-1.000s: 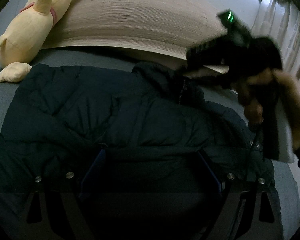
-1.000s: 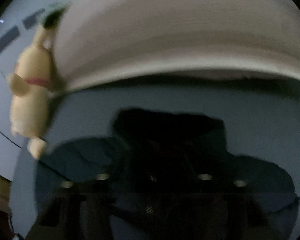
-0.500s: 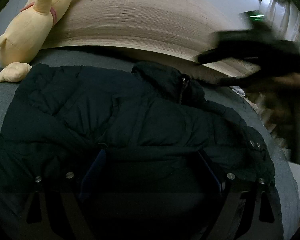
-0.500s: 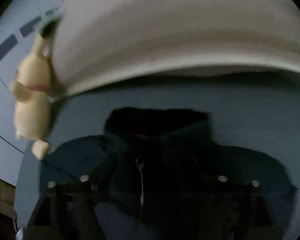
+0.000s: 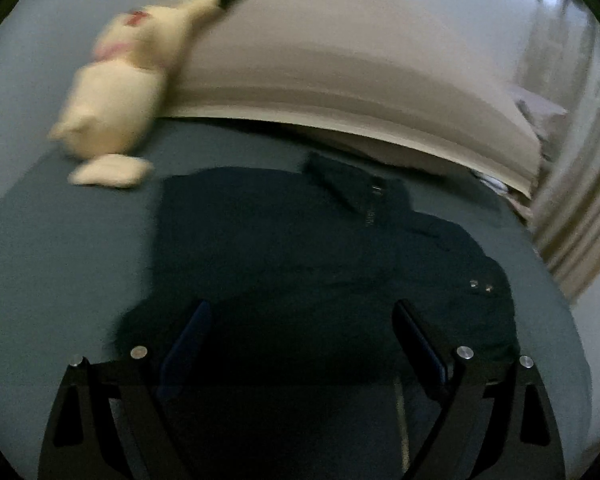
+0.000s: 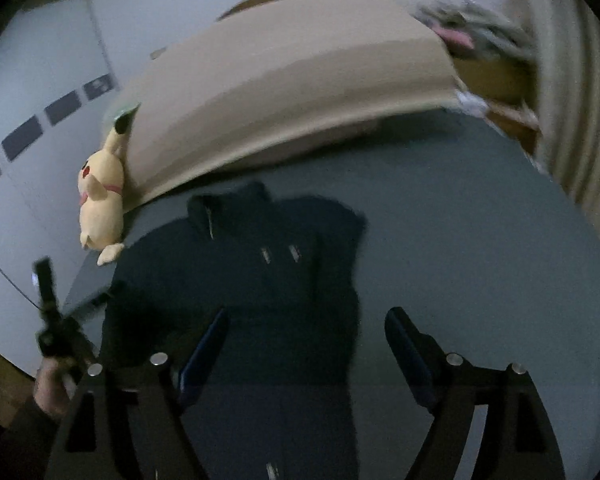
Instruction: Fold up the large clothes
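A dark navy padded jacket point(image 5: 308, 256) lies folded in on the grey-blue bed point(image 5: 60, 232), collar toward the headboard; it also shows in the right wrist view point(image 6: 260, 280). My left gripper point(image 5: 300, 320) is open and empty, raised above the jacket's lower part. My right gripper point(image 6: 306, 332) is open and empty, raised above the jacket's lower right edge. The left gripper's body and the hand on it show at the left edge of the right wrist view point(image 6: 52, 332).
A yellow plush toy point(image 5: 116, 96) leans on the beige headboard point(image 5: 340, 64) at the bed's far left; it also shows in the right wrist view point(image 6: 100, 200). Curtains point(image 5: 580, 200) hang on the right. Bare bed point(image 6: 480, 240) lies right of the jacket.
Both grippers have lifted back from the jacket, so it looks smaller and further off. The right gripper has left the left wrist view. The jacket lies still.
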{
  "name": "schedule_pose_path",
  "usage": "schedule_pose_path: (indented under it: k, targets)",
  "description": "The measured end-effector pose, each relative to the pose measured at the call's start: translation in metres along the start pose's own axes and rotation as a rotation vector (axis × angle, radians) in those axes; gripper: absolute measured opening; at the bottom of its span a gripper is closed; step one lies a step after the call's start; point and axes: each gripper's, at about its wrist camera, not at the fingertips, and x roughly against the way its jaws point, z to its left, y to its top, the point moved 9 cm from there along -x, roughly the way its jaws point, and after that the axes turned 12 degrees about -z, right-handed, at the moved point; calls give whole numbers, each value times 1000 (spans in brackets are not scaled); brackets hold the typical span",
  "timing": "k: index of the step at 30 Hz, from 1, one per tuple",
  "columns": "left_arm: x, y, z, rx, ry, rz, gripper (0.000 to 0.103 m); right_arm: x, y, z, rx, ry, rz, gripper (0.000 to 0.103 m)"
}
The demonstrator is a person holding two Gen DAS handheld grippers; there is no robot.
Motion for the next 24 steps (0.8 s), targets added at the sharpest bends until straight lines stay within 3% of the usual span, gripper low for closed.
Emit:
schedule_pose_path:
  k: [3, 9, 17, 24]
  targets:
    - [35, -5, 29, 36, 73, 7, 92, 38, -32, -21, -46, -4, 18, 84]
    - [110, -17, 72, 47, 185, -6, 92, 74, -90, -26, -89, -2, 8, 84]
    - [178, -33, 93, 2, 224, -50, 92, 97, -133, -33, -151, -28, 26, 84]
    - [208, -56, 117, 6, 235, -38, 92, 101, -157, -26, -162, -31, 38, 84]
